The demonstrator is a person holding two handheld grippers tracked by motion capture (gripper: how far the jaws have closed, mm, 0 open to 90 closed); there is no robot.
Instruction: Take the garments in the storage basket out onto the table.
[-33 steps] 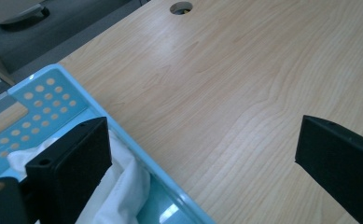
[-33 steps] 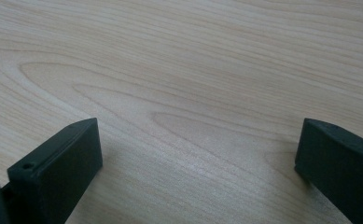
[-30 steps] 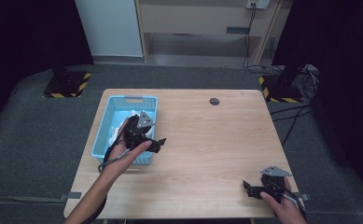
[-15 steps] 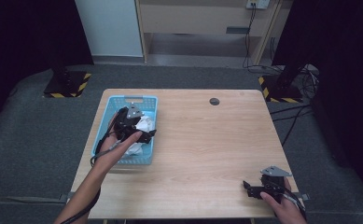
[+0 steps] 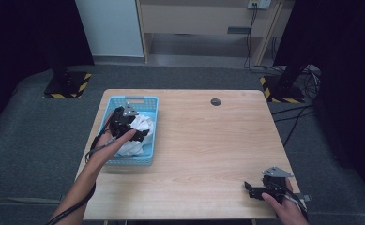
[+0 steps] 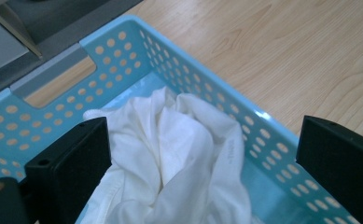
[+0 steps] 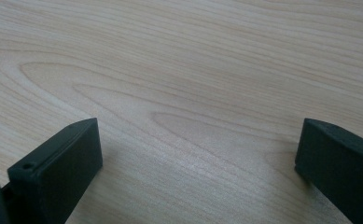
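Left gripper (image 5: 140,133) over the light blue perforated basket (image 5: 148,102), jaws spread wide just above the crumpled white cloth (image 6: 179,154) inside, apparently not touching it. Basket at the table's (image 5: 208,150) left edge, cloth bunched toward its near half. Right gripper (image 5: 251,190) low at the table's near right corner, well apart, jaws wide over bare wood.

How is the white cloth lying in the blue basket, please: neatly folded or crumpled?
Crumpled. The white cloth lies bunched in loose folds inside the blue basket, with the left gripper open above it.
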